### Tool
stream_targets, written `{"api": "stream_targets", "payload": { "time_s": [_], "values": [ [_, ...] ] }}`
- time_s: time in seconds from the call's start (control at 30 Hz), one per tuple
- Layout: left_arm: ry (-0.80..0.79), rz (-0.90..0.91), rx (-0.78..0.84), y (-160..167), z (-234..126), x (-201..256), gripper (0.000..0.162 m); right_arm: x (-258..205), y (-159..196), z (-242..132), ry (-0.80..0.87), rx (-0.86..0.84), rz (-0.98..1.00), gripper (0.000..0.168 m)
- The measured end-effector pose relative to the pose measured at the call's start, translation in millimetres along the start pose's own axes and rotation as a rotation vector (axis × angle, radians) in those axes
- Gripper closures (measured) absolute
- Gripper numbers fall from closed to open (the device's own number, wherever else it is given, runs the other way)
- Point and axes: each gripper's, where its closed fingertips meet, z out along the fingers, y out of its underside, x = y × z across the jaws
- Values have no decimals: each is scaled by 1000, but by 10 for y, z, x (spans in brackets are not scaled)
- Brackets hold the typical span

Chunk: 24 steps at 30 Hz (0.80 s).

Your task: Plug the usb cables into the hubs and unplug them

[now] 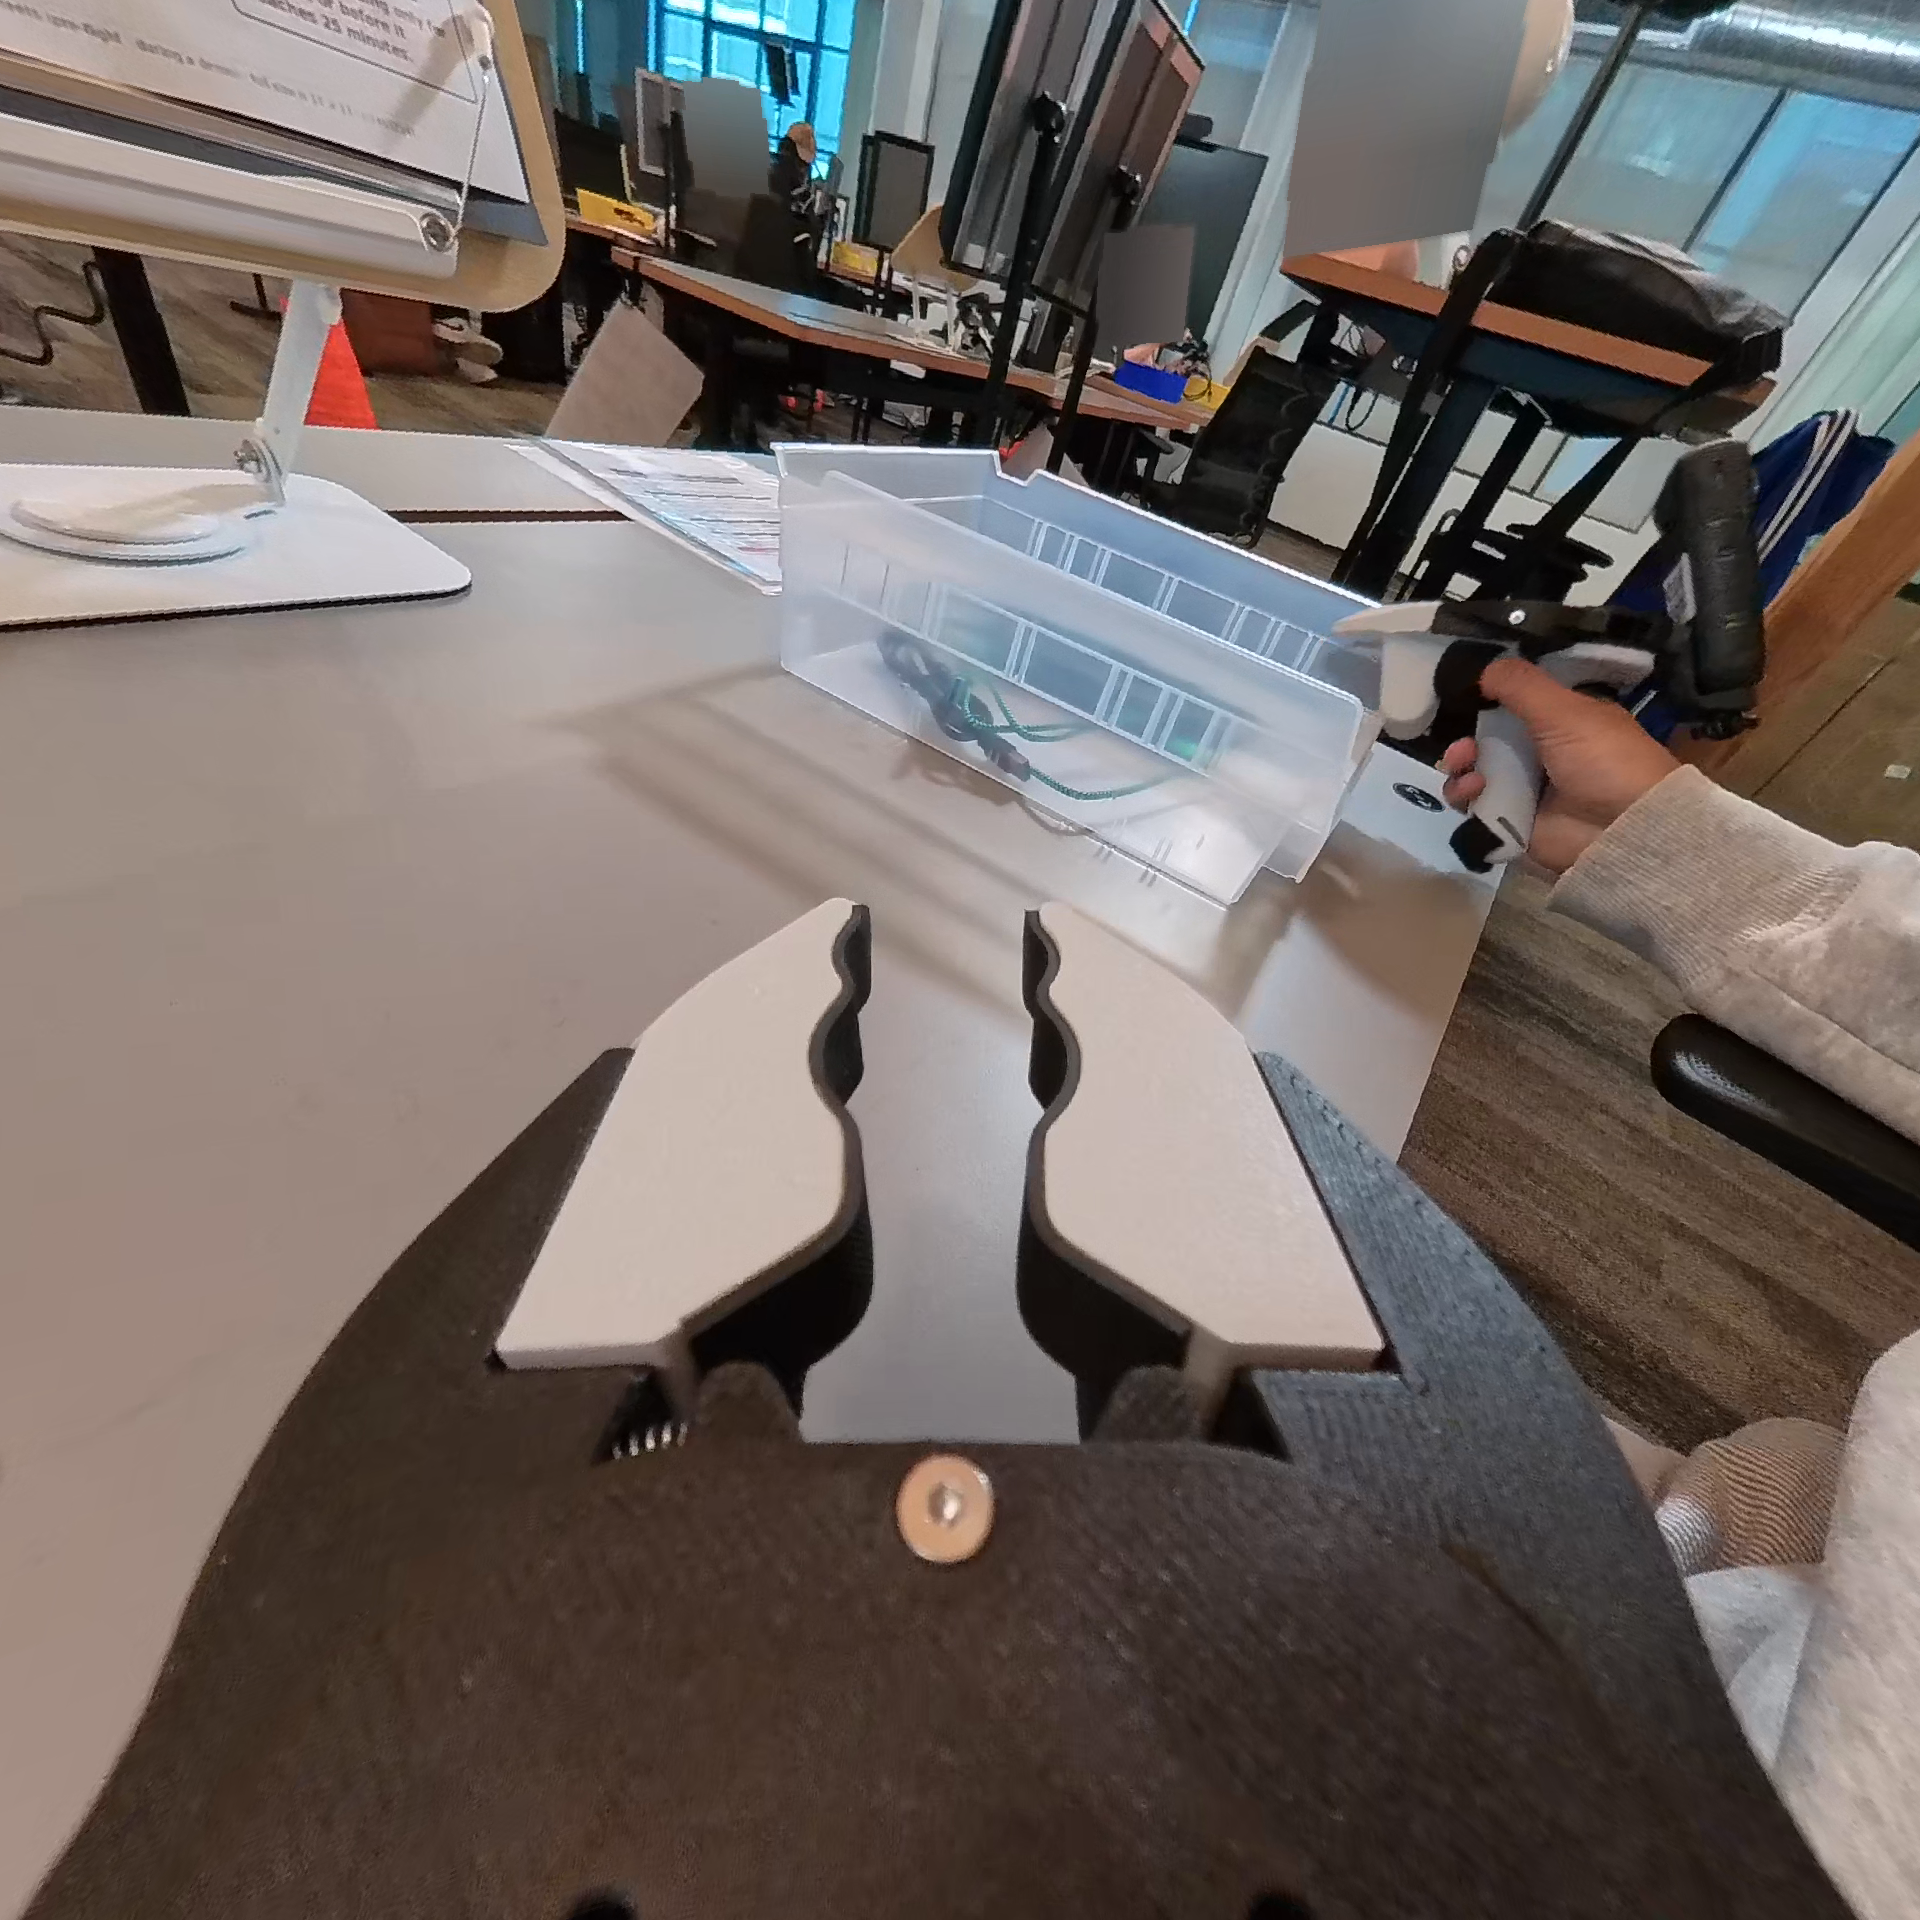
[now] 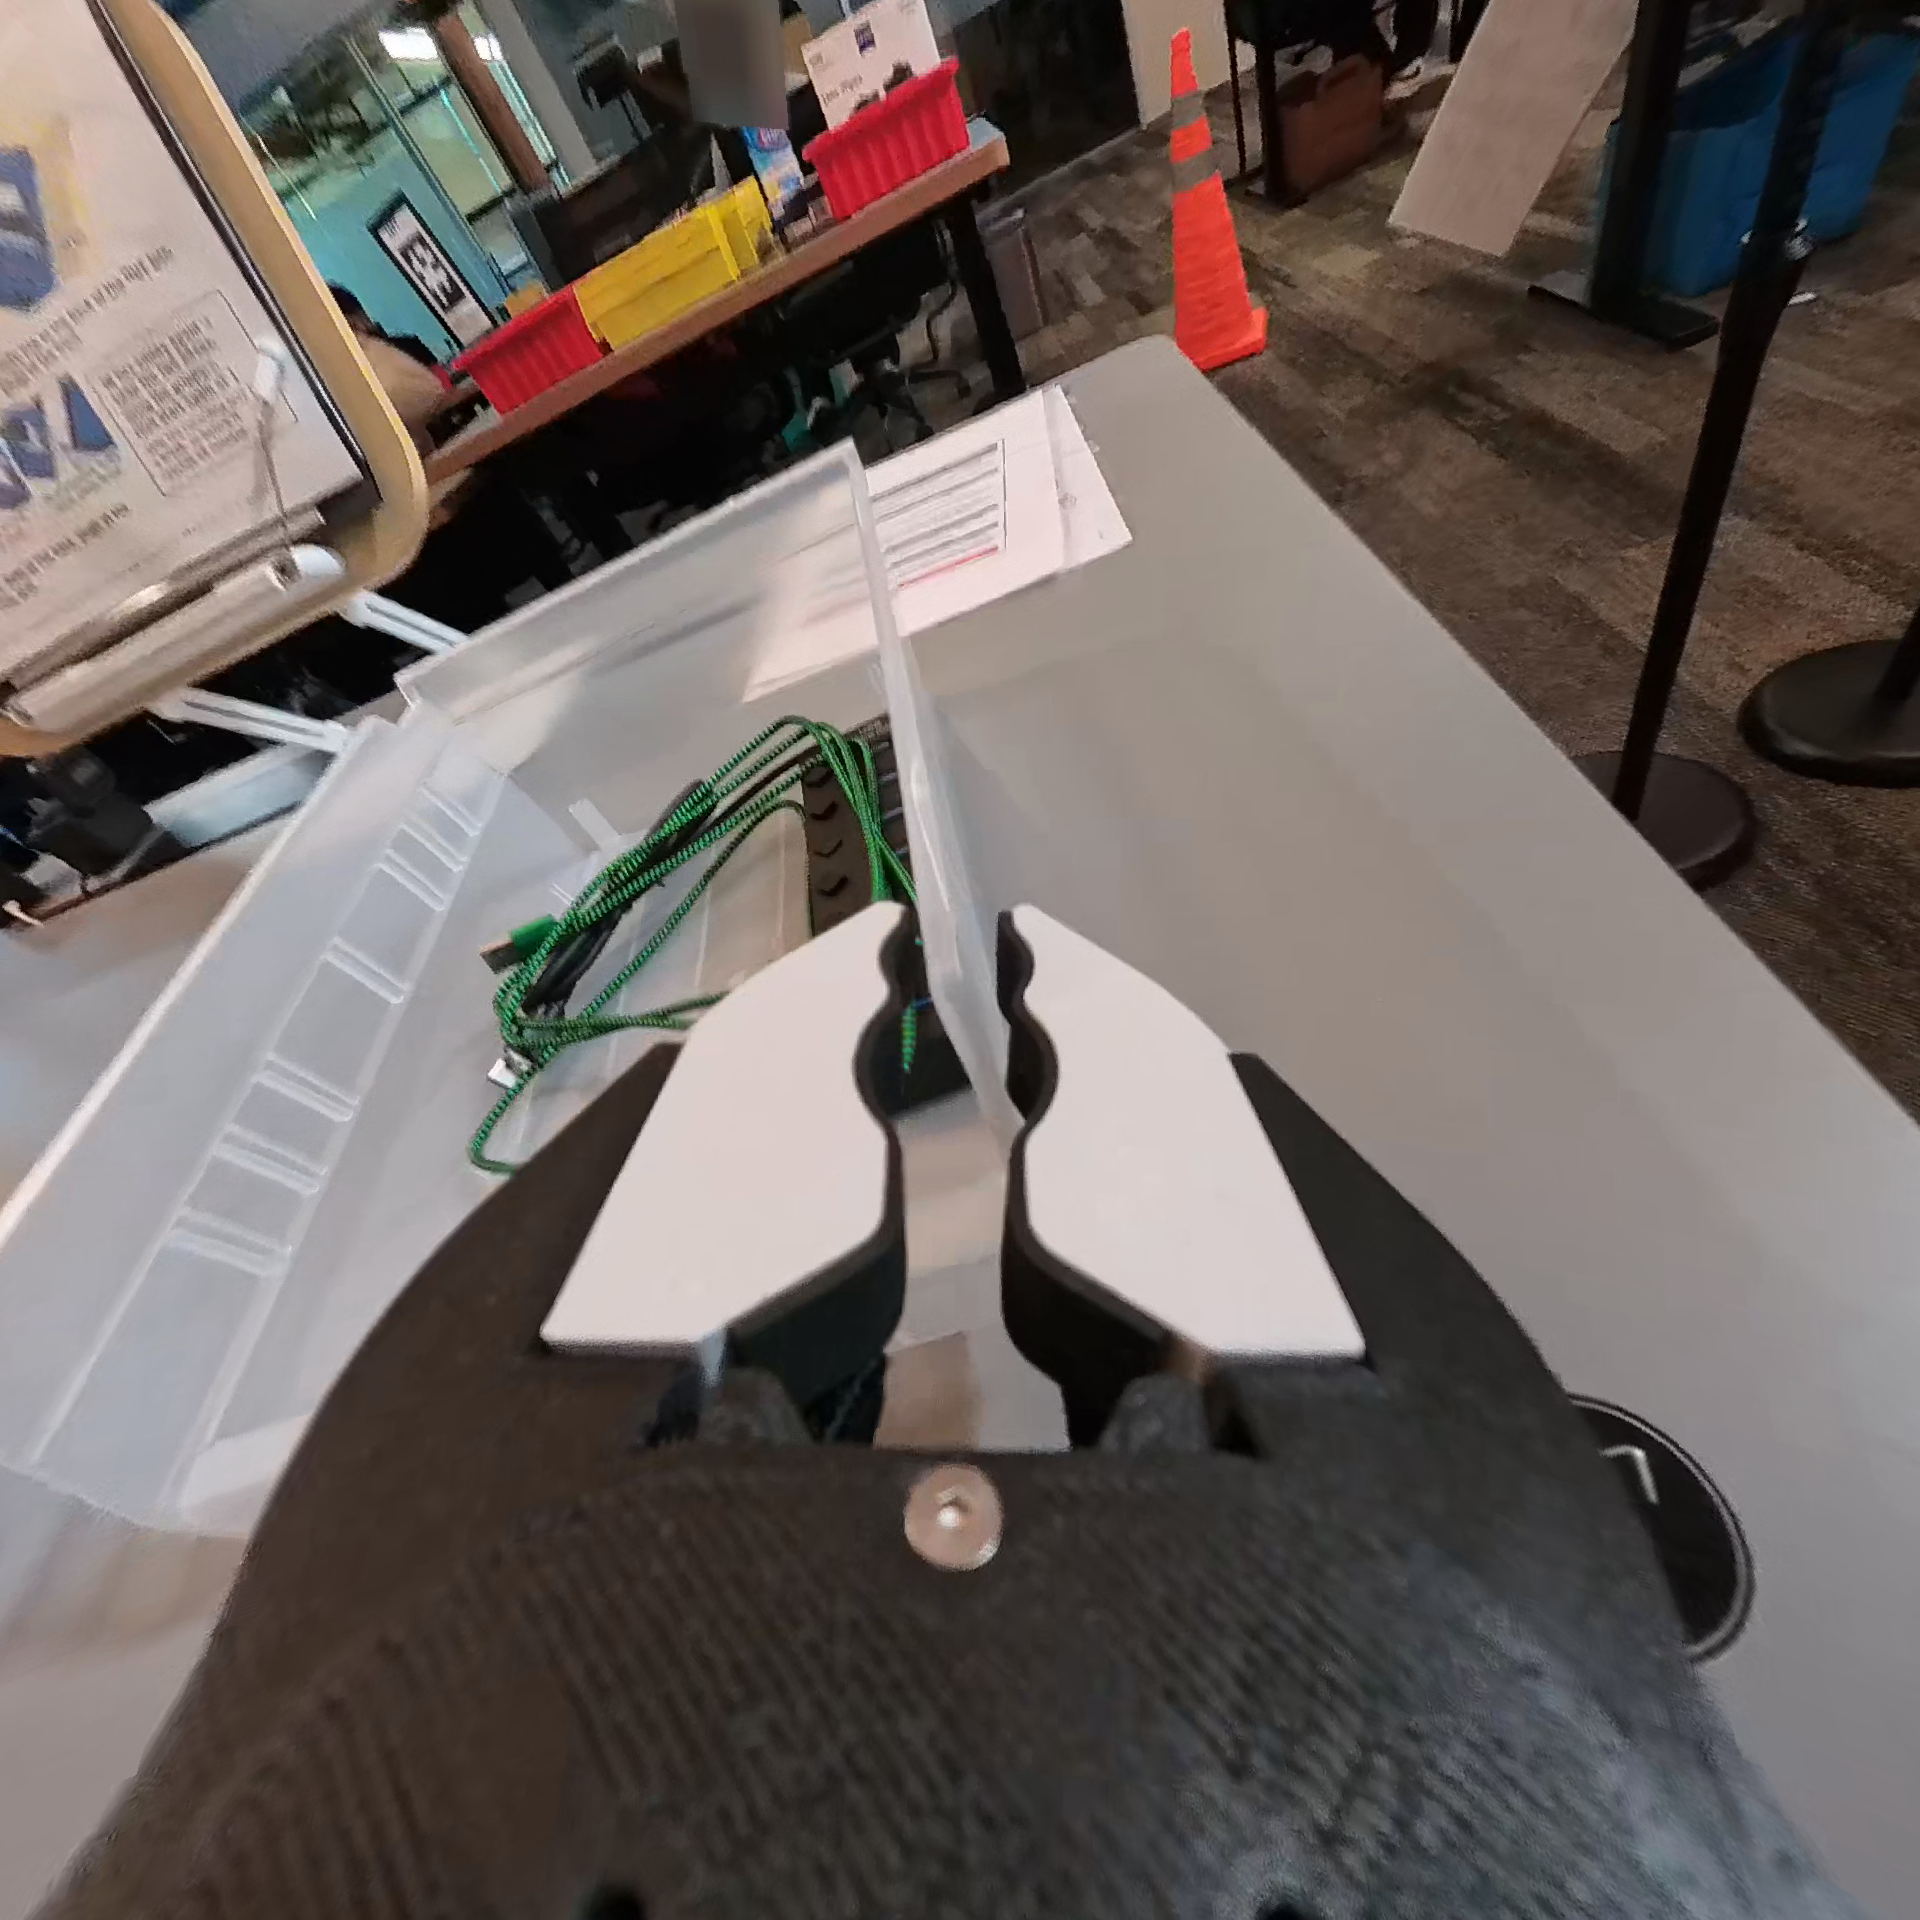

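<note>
A clear plastic bin (image 1: 1049,623) stands on the grey table (image 1: 364,831). In it lie green braided usb cables (image 2: 665,883) and a black hub (image 2: 836,831) against the right wall; the cables also show in the left wrist view (image 1: 997,727). My left gripper (image 1: 945,925) is open and empty, low over bare table in front of the bin. My right gripper (image 2: 951,925) straddles the bin's right wall (image 2: 914,727) at its near end and is shut on it. It also shows in the left wrist view (image 1: 1387,670), held by a hand at the bin's right end.
A document stand (image 1: 208,540) on a white base stands at the left. A printed sheet (image 2: 987,509) lies behind the bin. A black round grommet (image 2: 1662,1507) sits near the table's right edge. An orange cone (image 2: 1205,229) and stanchion bases (image 2: 1683,821) stand on the floor beyond. My right fingertips sit around 40 cm from my left ones. My left tips are about 50 cm from the black round grommet (image 2: 1662,1507), my right tips only 15 cm.
</note>
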Motion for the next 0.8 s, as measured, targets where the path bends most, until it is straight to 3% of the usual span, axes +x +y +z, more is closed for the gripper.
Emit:
{"api": "stream_targets", "payload": {
  "time_s": [0.23, 0.43, 0.6, 0.8],
  "values": [
    [3, -23, 17, -17, -17, -26, 134, -260, -395, -244, -42, 213, -9, 150],
    [2, -58, 26, -25, -26, -68, 133, -1046, -589, -461, -177, 350, -229, 156],
    [0, -50, 27, -28, -26, -64, 133, -1866, -472, -633, -351, 409, -382, 161],
    [0, -45, 28, -30, -24, -61, 132, -2743, -68, -790, -713, 317, -189, 154]
  ]
}}
